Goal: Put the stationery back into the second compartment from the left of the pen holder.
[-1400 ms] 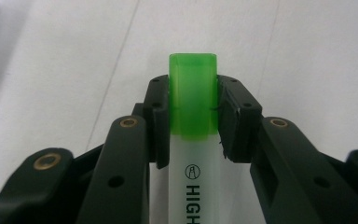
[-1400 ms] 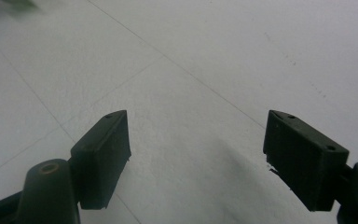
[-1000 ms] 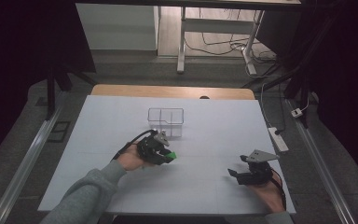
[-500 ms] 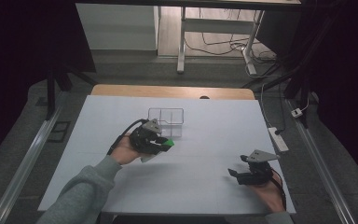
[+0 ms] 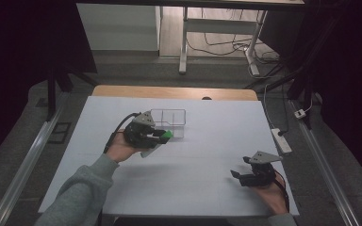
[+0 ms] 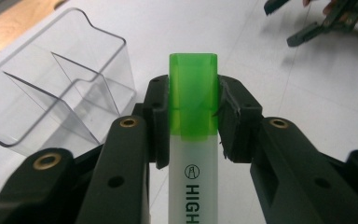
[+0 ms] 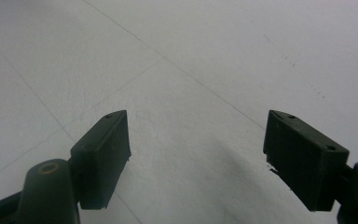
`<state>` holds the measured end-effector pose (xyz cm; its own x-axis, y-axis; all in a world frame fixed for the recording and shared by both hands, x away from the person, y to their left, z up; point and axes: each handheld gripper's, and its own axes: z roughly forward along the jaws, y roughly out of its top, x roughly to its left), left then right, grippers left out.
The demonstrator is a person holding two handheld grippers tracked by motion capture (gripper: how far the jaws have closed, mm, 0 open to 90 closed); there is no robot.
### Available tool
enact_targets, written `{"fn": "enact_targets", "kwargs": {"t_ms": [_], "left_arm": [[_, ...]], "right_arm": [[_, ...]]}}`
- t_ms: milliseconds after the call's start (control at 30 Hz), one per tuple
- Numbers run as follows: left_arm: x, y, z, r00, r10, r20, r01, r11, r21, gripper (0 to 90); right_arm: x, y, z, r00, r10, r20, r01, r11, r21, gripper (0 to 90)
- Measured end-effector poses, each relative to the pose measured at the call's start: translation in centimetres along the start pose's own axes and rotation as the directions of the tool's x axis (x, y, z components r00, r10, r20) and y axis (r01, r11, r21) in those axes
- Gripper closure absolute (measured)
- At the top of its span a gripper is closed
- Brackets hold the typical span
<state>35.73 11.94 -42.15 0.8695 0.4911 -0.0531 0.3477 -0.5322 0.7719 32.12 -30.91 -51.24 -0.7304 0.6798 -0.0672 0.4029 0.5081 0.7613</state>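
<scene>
My left gripper (image 5: 162, 135) is shut on a highlighter (image 6: 192, 140) with a white barrel and a green cap (image 5: 168, 134); its jaws clamp the pen just below the cap. The cap end hovers right beside a clear plastic organizer (image 5: 168, 118) with divided compartments (image 6: 51, 88), at its near side. My right gripper (image 5: 238, 176) rests low over the white table near the front right, open, with nothing between its fingers (image 7: 103, 154). In the left gripper view, the right gripper (image 6: 307, 21) appears at the top right.
The white table surface (image 5: 207, 141) stretches between the two grippers. A wooden strip (image 5: 169, 92) edges the far side. A power strip (image 5: 281, 140) lies off the table's right edge, and desk legs and cables stand on the floor behind.
My left gripper has carried the highlighter away from me and upward, up to the clear organizer. The right gripper has stayed where it was.
</scene>
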Motion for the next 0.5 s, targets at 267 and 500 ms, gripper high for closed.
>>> {"fn": "enact_targets", "kwargs": {"t_ms": [267,500], "left_arm": [[0.2,0.5,-0.7,0.9999,-0.006,-0.008,0.006,0.9995,-0.032,66.5],[0.5,0.7,-1.4,0.9996,-0.018,-0.019,0.017,0.9976,-0.067,66.5]], "right_arm": [[0.0,0.0,-0.1,1.0,0.0,0.003,0.0,1.0,-0.001,22.4],[0.0,0.0,0.0,1.0,-0.001,0.003,0.001,1.0,-0.002,22.5]]}}
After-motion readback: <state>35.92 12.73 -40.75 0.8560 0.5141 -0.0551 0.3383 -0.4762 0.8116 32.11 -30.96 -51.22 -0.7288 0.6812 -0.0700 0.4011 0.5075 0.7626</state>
